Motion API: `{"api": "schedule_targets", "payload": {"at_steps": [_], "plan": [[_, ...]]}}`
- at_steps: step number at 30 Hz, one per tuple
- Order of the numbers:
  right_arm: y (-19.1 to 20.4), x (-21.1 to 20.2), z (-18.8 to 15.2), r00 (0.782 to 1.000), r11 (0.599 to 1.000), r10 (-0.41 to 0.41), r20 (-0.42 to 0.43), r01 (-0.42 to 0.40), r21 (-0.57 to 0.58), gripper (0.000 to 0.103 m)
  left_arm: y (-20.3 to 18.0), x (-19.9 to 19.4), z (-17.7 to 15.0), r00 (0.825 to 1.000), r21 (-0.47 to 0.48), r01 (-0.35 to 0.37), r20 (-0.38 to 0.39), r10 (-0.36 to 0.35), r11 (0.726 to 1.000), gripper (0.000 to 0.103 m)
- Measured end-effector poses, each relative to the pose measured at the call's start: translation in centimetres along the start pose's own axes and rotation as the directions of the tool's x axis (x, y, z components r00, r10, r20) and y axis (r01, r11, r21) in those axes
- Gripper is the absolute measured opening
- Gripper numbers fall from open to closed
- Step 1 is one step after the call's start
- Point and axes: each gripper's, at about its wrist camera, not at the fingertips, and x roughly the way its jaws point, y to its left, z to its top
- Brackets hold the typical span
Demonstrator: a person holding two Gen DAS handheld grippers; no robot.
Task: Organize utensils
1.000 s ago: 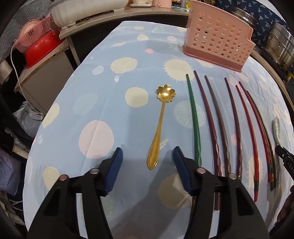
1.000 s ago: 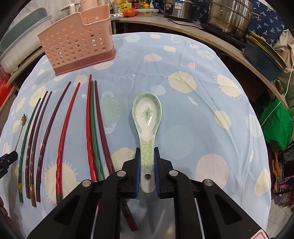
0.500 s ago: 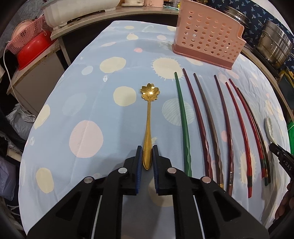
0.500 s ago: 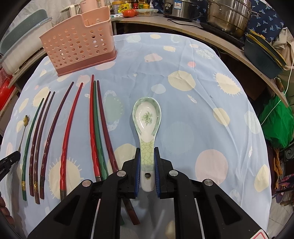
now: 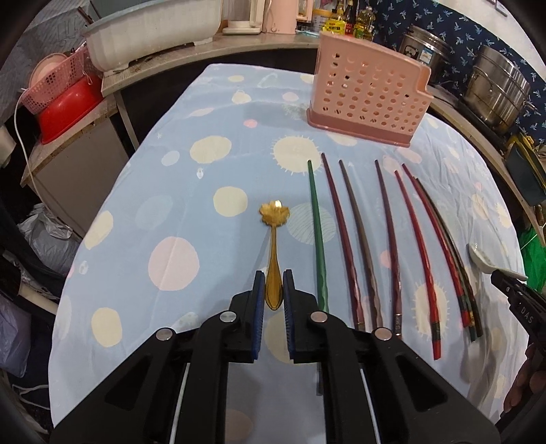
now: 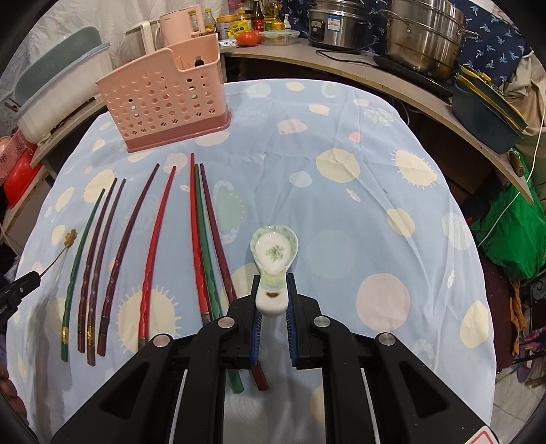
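My left gripper [image 5: 273, 288] is shut on the handle of a gold spoon [image 5: 274, 239] with a flower-shaped bowl, lifted off the cloth. My right gripper [image 6: 272, 292] is shut on the handle of a white and green ceramic spoon [image 6: 274, 254], lifted and tilted up. Several chopsticks, green [image 5: 316, 232], maroon and red [image 6: 152, 259], lie side by side on the blue spotted tablecloth [image 6: 341, 205]. A pink perforated utensil holder [image 5: 367, 102] stands upright at the far end of the table; in the right wrist view the holder [image 6: 163, 102] stands at the back left.
A counter runs behind the table with steel pots [image 6: 423, 34], a rice cooker [image 6: 332, 20] and bottles. A red basin [image 5: 65, 112] and pink basket sit on a low shelf at the left. A green bag [image 6: 512, 232] lies off the table's right edge.
My left gripper closed on the gold spoon's handle and lifted it. My right gripper raised the ceramic spoon and tilted its bowl upward. The chopsticks have not moved.
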Motion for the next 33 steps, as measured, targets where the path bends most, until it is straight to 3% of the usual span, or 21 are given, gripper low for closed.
{"api": "schedule_targets", "payload": {"at_steps": [13,14,23,25,27,29,33], "plan": [[0.1,-3.1,0.3,0.998,0.999,0.035,0.057,-0.035,-0.002,0.008,-1.1,-4.0,1.3,0.995,0.019,0.015,0.095,-0.016,1.000,0.007],[0.1,-3.3,0.4,0.997,0.999,0.036,0.061,-0.036,-0.005,0.001,-1.1,-4.2,1.4,0.995,0.021,0.016,0.099,-0.018,1.000,0.001],[-0.4,-2.7,0.6,0.998,1.000,0.026,0.050,-0.026,0.006,0.002,-1.1,-3.9,1.5,0.995,0.019,0.022,0.093,-0.023,1.000,0.001],[-0.8,-2.2,0.8,0.999,0.999,0.027,0.041,-0.028,0.023,0.010,-0.9,-3.8,1.5,0.995,0.017,0.020,0.095,-0.022,1.000,0.001],[-0.8,-1.9,1.2,0.999,1.000,0.018,0.042,-0.019,0.023,0.033,-0.7,-3.6,1.7,0.995,0.011,0.017,0.094,-0.018,1.000,0.001],[-0.7,-1.4,1.8,0.999,1.000,0.004,0.052,-0.004,0.015,0.038,-0.5,-3.3,1.9,0.996,0.006,0.011,0.092,-0.011,1.000,0.002],[-0.4,0.4,3.4,0.999,1.000,0.005,0.035,-0.005,0.000,0.038,0.2,-2.0,2.1,0.998,0.002,-0.011,0.067,0.010,1.000,0.006]]}}
